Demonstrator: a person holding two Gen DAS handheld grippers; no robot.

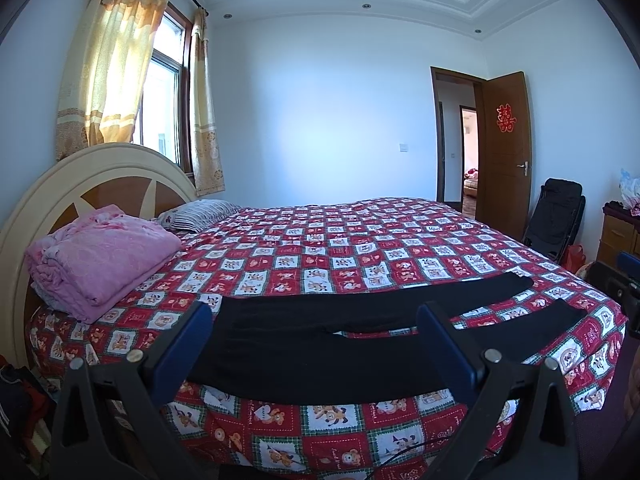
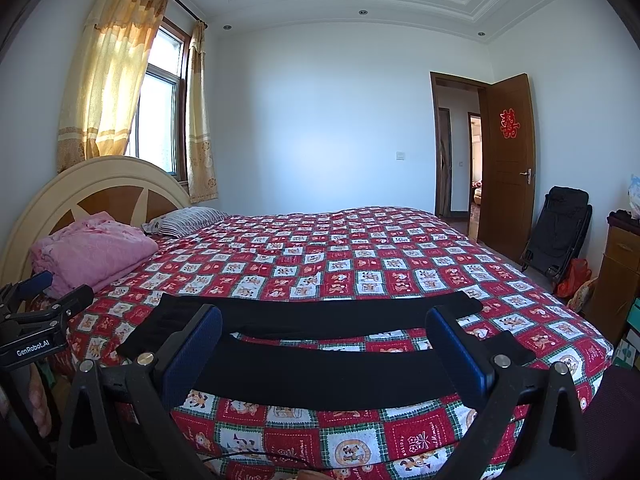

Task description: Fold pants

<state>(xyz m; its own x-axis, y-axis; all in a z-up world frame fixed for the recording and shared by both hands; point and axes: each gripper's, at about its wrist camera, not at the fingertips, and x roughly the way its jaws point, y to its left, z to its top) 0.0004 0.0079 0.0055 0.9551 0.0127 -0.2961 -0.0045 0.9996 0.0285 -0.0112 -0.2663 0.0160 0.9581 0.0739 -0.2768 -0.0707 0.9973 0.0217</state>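
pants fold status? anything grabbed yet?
Done: the black pants are laid flat along the near edge of the bed, waist toward the headboard, legs spread apart; no fold visible. In hand: nothing. The left gripper and right gripper are both open, held short of the cloth. Left: every fold, probably starting by bringing one leg over the other.

Pink blanket [image 1: 100, 256] and striped pillow [image 1: 200, 214] on checkered bedspread [image 1: 360, 248].

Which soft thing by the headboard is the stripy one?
The striped pillow, lying flat further back along the headboard. The pink folded blanket nearer the camera is plain pink, not stripy.
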